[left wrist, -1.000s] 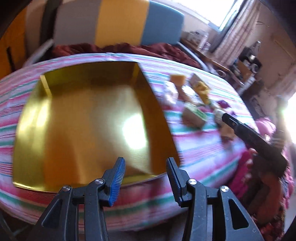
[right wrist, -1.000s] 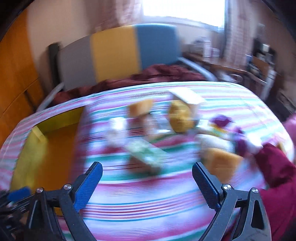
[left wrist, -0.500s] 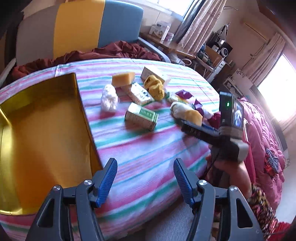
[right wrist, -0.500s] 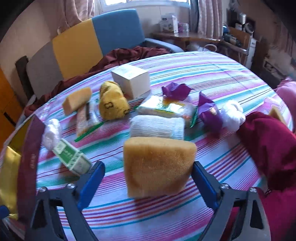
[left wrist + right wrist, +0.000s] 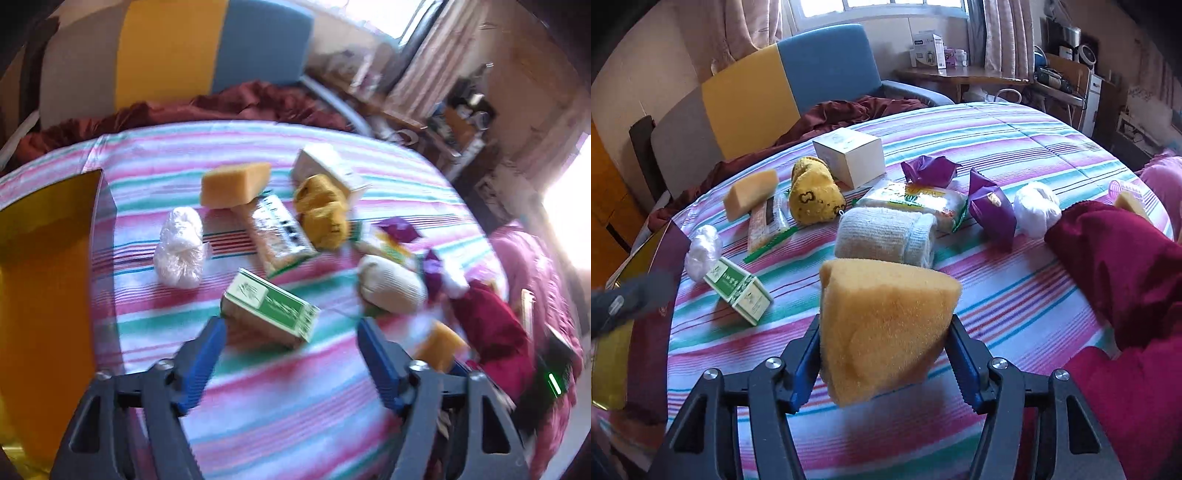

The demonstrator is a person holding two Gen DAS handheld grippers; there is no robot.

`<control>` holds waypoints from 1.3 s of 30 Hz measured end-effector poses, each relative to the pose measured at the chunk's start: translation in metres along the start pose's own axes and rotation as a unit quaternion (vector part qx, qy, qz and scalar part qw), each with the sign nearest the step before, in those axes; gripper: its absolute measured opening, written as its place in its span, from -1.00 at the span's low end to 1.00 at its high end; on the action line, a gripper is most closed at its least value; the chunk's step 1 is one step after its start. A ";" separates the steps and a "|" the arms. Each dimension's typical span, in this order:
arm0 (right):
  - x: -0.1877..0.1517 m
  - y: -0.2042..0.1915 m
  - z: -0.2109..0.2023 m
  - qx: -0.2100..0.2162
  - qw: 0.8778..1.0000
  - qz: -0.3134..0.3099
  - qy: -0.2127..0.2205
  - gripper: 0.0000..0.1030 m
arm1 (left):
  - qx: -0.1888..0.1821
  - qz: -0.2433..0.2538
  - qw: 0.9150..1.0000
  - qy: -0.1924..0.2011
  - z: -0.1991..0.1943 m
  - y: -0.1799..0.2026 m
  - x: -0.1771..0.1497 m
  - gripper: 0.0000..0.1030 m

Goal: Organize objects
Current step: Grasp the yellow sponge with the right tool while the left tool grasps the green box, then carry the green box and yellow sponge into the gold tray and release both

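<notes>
Since a second ago the left wrist view has swung off the gold tray (image 5: 44,280), which now sits only at the 9 o'clock edge, and onto the scattered items on the striped tablecloth (image 5: 280,413). Left gripper (image 5: 291,354): jaws opening, wide apart, nothing pressed between the pads; green-and-white box (image 5: 271,308) lies just ahead of the tips at 12 o'clock, tilted. Right gripper (image 5: 884,360): jaws closing, pads pressed on both sides of a large orange sponge (image 5: 886,328), which bulges above the fingers; a second ago they stood wide with nothing between. In the right wrist view, beyond the held sponge at 12 o'clock, a rolled white cloth (image 5: 886,236); a second orange sponge (image 5: 750,194) at 10 o'clock; yellow plush toy (image 5: 814,197) beside a white carton (image 5: 851,157) at 11 o'clock; purple wrappers (image 5: 990,208) and a white plastic bundle (image 5: 1036,206) at 1 o'clock. Dark red cloth (image 5: 1115,266) at 3 o'clock. Left view blurred; small print on packets unreadable.
</notes>
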State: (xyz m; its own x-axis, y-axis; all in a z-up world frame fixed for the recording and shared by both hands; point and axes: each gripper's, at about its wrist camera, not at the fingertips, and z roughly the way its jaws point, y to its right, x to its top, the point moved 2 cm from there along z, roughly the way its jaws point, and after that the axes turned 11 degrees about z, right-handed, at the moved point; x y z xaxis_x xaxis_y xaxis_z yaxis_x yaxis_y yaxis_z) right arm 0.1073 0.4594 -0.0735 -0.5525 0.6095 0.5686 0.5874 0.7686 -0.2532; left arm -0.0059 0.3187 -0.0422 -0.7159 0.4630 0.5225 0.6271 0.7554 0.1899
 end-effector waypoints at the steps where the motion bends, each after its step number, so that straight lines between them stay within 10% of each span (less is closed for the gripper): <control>1: -0.002 0.000 -0.001 0.000 1.000 -0.004 0.002 0.23 | 0.009 -0.009 1.000 -0.013 0.010 -0.001 0.003 0.51; 6: -0.008 0.002 -0.004 0.002 1.000 -0.014 0.005 0.23 | 0.005 -0.061 0.998 -0.025 0.040 -0.002 0.017 0.48; 11: -0.010 0.001 -0.005 0.010 1.000 -0.012 0.004 0.23 | 0.026 -0.059 0.996 -0.054 0.060 0.001 0.015 -0.16; 39: -0.017 -0.012 -0.020 0.017 1.000 -0.006 -0.001 0.23 | -0.077 -0.007 0.996 0.042 -0.018 -0.004 -0.036 -0.37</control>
State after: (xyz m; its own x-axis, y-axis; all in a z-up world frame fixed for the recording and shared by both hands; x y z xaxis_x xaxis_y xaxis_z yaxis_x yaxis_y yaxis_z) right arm 0.1215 0.4363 -0.0649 -0.5601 0.6005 0.5707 0.5608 0.7819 -0.2724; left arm 0.0225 0.2908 -0.0469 -0.7006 0.4076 0.5858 0.6616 0.6785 0.3192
